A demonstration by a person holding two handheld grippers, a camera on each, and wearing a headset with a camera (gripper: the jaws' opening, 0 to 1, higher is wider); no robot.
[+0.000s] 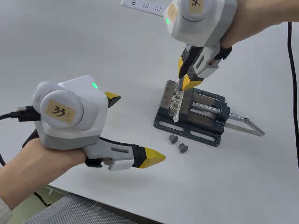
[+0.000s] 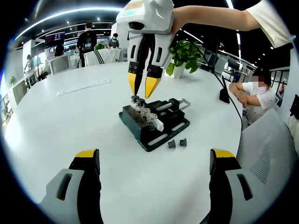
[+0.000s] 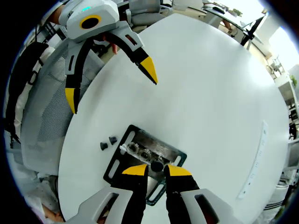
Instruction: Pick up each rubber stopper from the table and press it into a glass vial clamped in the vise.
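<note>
Your left gripper (image 1: 136, 127), lower left, holds nothing, jaws wide apart. One stopper (image 3: 156, 164) sits in a vial (image 2: 136, 103) beneath the right gripper (image 1: 184, 80), whose jaws are barely parted. Two more stoppers (image 1: 173, 138) (image 1: 183, 148) lie on the table (image 1: 70, 42).

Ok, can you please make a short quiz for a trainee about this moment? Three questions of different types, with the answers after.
1. How many rubber stoppers lie loose on the table beside the vise?
2. True or false: the left gripper is shut on a stopper.
3. Where is the right gripper?
A) over the glass vials in the vise
B) down at the loose stoppers
C) lying flat on the table

Key
1. Two.
2. False: its jaws stand wide open and hold nothing.
3. A.
</note>
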